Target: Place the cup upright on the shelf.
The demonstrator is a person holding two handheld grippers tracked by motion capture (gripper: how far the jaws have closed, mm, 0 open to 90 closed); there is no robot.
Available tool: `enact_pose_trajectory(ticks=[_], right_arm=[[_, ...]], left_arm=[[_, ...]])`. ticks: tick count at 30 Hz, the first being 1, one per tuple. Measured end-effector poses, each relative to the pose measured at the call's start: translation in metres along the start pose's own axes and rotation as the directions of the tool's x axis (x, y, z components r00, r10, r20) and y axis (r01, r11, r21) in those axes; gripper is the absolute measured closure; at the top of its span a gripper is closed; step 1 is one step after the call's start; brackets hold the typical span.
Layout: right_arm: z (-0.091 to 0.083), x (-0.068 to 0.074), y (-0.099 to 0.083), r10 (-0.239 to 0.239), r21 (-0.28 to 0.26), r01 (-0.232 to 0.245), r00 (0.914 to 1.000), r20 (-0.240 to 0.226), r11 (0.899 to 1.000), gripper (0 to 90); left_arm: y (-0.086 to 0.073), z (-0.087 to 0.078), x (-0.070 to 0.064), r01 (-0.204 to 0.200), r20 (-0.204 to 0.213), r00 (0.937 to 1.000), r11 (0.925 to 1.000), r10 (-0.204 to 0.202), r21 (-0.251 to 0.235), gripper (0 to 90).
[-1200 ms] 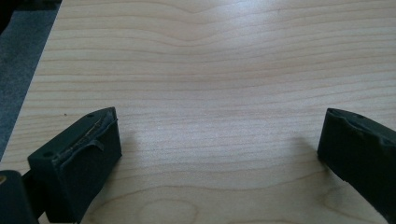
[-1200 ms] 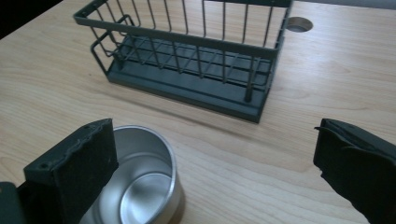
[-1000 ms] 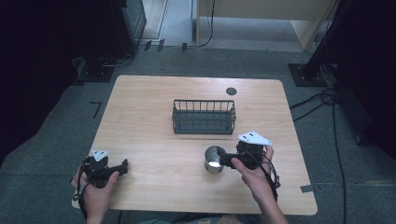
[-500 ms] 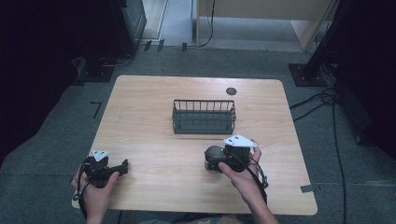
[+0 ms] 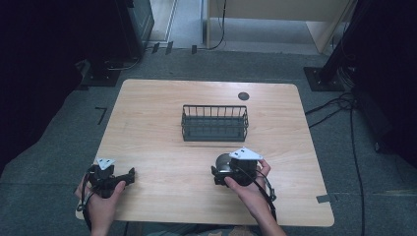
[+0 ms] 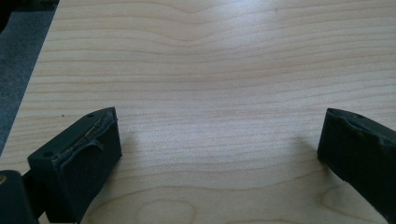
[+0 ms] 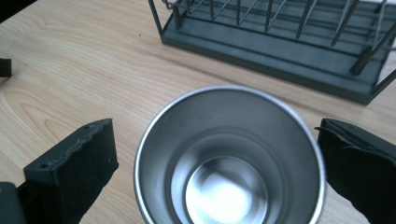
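My right claw (image 7: 217,158) straddles the cup (image 7: 229,158), jaws spread, untouching; my left claw (image 6: 217,149) gapes over bare table (image 6: 210,70). Likely grasp pending; rack (image 5: 214,122) empty.

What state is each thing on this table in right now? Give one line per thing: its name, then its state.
Steel cup: upright, empty, standing between the right tongs' open jaws, not yet clamped.
Wire basket: upright at mid-table, nothing seen inside.
Left tongs: open, holding nothing, over bare wood.
Right tongs: open, one jaw on each side of the cup.
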State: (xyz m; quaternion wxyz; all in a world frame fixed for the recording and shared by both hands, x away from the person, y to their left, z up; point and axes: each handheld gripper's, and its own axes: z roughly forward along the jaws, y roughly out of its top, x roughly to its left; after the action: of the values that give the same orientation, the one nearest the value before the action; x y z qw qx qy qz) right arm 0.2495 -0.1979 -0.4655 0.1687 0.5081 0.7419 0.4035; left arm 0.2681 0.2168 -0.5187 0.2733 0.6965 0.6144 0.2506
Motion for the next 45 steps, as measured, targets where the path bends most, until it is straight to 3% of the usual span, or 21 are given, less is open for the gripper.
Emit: enact_pose_trajectory(ticks=[10, 21, 25, 45], right_arm=[[0.017, 0.005, -0.012, -0.016, 0.036, 0.014, 0.9978, 0.064, 0.999, 10.0], [0.018, 0.005, -0.015, -0.035, 0.029, 0.032, 0.9939, 0.104, 0.999, 18.0], [0.016, 0.003, -0.014, -0.016, 0.03, 0.013, 0.996, 0.088, 0.999, 18.2], [-0.004, 0.001, 0.022, -0.041, -0.035, 0.043, 0.9973, 0.06, 0.998, 18.3]], left_arm=[[0.0, 0.0, 0.0, 0.0, 0.0, 1.0, 1.0, 0.0, 0.0, 0.0], [0.0, 0.0, 0.0, 0.0, 0.0, 1.0, 1.0, 0.0, 0.0, 0.0], [0.0, 0.0, 0.0, 0.0, 0.0, 1.0, 1.0, 0.0, 0.0, 0.0], [0.0, 0.0, 0.0, 0.0, 0.0, 1.0, 1.0, 0.0, 0.0, 0.0]])
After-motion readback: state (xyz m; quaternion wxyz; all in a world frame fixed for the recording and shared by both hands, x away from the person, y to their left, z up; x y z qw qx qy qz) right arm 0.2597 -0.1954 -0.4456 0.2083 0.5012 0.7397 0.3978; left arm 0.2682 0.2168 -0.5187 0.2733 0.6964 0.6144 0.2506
